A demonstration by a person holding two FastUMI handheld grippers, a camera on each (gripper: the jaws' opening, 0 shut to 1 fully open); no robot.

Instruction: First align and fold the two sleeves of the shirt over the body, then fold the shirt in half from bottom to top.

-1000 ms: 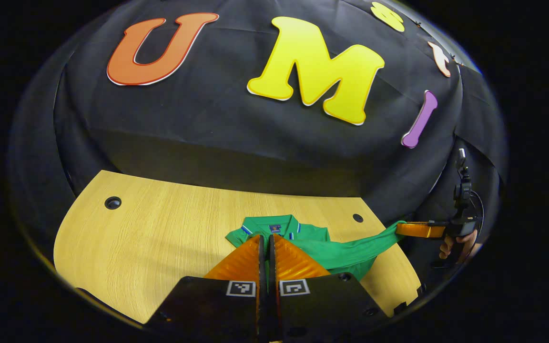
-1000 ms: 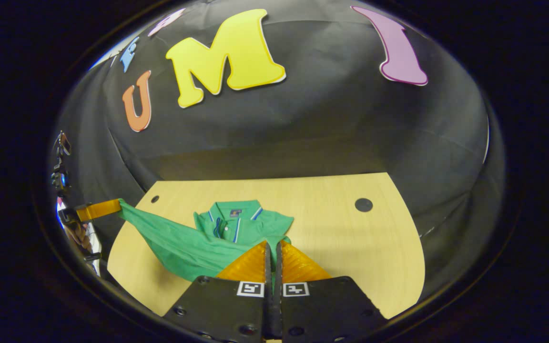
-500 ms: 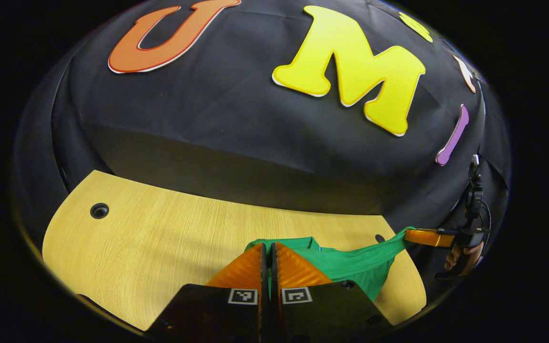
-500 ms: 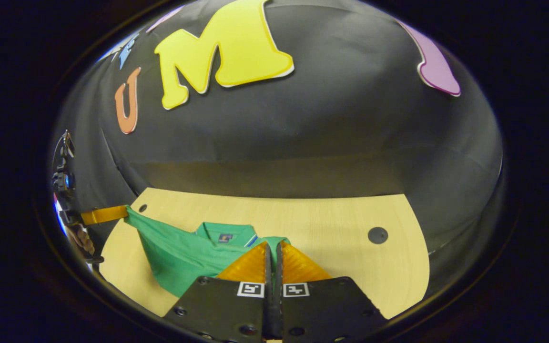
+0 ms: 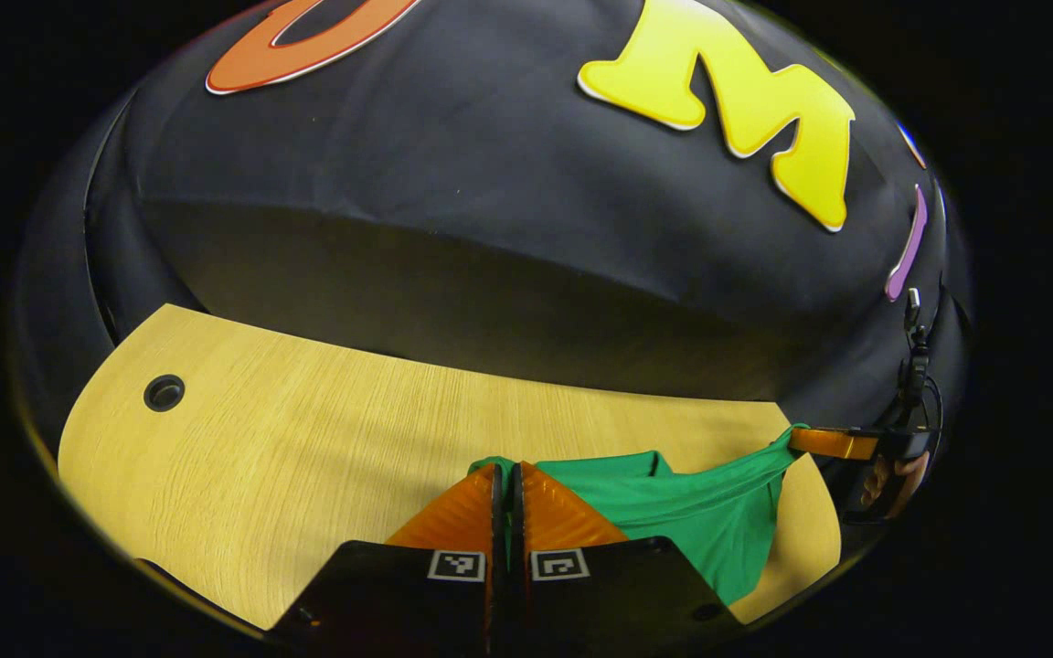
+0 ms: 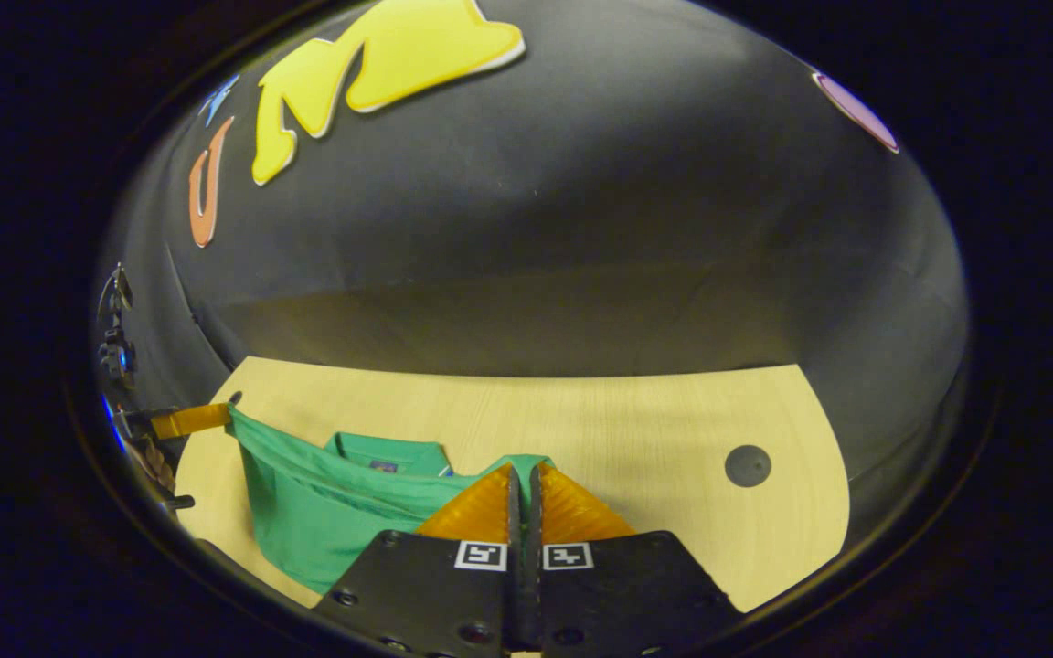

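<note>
Green shirt [image 6: 325,512], its bottom hem lifted over the wooden table [image 6: 636,420], stretched between left gripper [image 5: 505,471] and right gripper [image 6: 523,471], each clamped on a hem corner. Bottom-to-top fold is probably under way; next, lay the hem level at the collar [image 6: 389,452].

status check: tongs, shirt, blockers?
Left tongs and right tongs both shut on shirt hem. Shirt lifted, stretched between them, collar on table. No blockers.

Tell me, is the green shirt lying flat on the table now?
No. The shirt hangs stretched between both grippers, its hem lifted; the collar end lies on the table.
</note>
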